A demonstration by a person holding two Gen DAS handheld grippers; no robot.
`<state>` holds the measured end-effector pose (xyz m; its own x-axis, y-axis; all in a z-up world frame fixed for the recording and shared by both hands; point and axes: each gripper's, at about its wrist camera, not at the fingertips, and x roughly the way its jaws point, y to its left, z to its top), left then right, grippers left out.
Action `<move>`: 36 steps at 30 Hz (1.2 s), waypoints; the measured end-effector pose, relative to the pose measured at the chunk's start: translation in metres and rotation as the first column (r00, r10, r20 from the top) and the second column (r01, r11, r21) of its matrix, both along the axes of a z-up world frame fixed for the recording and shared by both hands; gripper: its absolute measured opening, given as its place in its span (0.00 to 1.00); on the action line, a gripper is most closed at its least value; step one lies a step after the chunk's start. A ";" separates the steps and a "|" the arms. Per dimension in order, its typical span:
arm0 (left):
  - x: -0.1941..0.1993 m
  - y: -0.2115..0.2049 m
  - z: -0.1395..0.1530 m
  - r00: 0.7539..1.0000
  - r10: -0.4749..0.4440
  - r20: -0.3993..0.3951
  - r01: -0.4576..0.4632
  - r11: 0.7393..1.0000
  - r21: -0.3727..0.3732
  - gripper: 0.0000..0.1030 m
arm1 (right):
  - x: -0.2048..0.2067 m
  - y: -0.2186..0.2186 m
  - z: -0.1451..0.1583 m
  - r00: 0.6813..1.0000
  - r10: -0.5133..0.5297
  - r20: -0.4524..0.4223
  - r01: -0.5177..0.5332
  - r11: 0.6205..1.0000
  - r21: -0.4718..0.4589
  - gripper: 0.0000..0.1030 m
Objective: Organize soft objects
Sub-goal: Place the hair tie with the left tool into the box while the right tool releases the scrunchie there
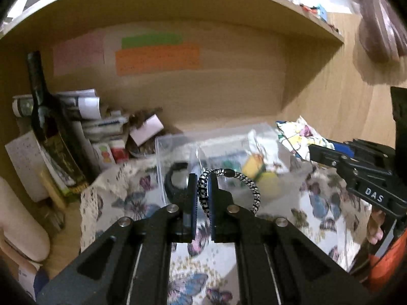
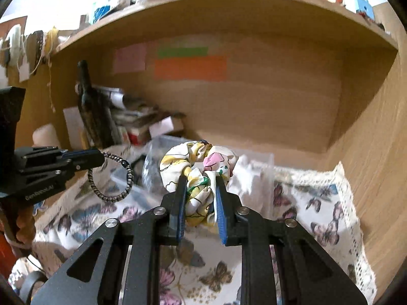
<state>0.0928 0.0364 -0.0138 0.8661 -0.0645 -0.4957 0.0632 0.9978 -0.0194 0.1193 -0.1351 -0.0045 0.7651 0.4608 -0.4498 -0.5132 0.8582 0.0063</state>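
My left gripper (image 1: 203, 178) is shut on a black-and-white braided hair tie (image 1: 251, 188) and holds it above the butterfly cloth (image 1: 318, 216), in front of a clear plastic box (image 1: 178, 142). The hair tie also shows in the right wrist view (image 2: 127, 175), hanging from the left gripper (image 2: 99, 158). My right gripper (image 2: 199, 178) is shut on a floral fabric scrunchie (image 2: 198, 160), held above the same box (image 2: 264, 162). The scrunchie shows at the right of the left wrist view (image 1: 297, 137), in the right gripper (image 1: 311, 150). The box holds a yellow item (image 1: 254, 167) and a black band (image 1: 175, 178).
A dark wine bottle (image 1: 48, 124) stands at the back left among stacked papers and small boxes (image 1: 101, 122). Wooden shelf walls (image 2: 368, 132) enclose the alcove. Coloured sticky notes (image 1: 157, 56) are on the back wall. A lace-edged cloth (image 2: 330, 203) covers the surface.
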 end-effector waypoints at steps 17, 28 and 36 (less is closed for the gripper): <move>0.084 0.003 -0.019 0.998 0.022 -0.060 -0.026 0.997 -0.069 0.06 | 0.060 0.039 -0.011 0.998 0.020 -0.057 -0.023 0.998 -0.066 0.18; 0.084 0.014 -0.025 0.996 0.015 -0.085 -0.023 0.995 -0.098 0.07 | 0.085 0.065 -0.055 0.983 0.036 -0.180 -0.069 0.981 -0.181 0.29; 0.061 0.009 -0.006 0.999 -0.001 -0.032 -0.002 0.995 -0.099 0.29 | 0.067 0.050 -0.032 0.994 0.011 -0.105 -0.027 0.989 -0.149 0.49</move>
<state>0.1533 0.0457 -0.0202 0.8499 -0.1145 -0.5144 0.0606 0.9909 -0.1204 0.1863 -0.0851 -0.0368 0.7025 0.3962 -0.5912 -0.5326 0.8436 -0.0675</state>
